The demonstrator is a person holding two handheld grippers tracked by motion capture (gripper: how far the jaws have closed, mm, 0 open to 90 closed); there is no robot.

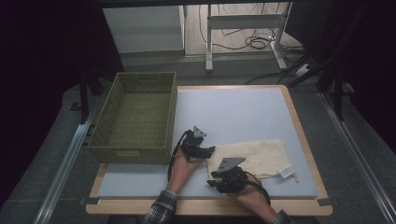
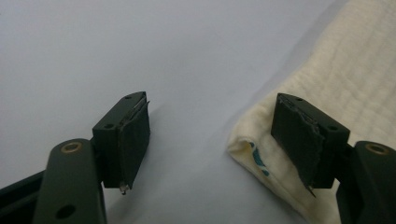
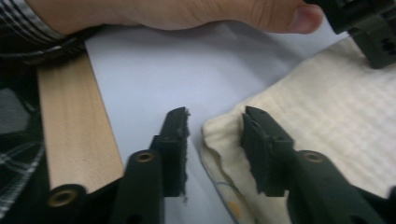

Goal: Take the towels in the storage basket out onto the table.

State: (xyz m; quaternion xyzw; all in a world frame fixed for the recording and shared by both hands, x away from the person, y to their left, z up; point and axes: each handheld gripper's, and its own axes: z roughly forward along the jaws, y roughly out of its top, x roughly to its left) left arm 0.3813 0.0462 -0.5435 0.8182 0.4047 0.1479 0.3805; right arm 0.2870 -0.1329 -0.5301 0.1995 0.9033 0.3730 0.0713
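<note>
Both my left tongs (image 2: 210,140) and right tongs (image 3: 215,140) gape at the cloth (image 1: 254,156) lower right, so closing now may pinch just one layer.

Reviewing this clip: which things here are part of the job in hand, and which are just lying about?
Likely in play, judging by where the tools are:
- cream cloth, both tools at its near-left corner
- left tool, open
- right tool, open
- green basket, empty, probably the destination

Just there:
- white tag by the cloth's right end
- desk frame and floor cables behind the table
</note>
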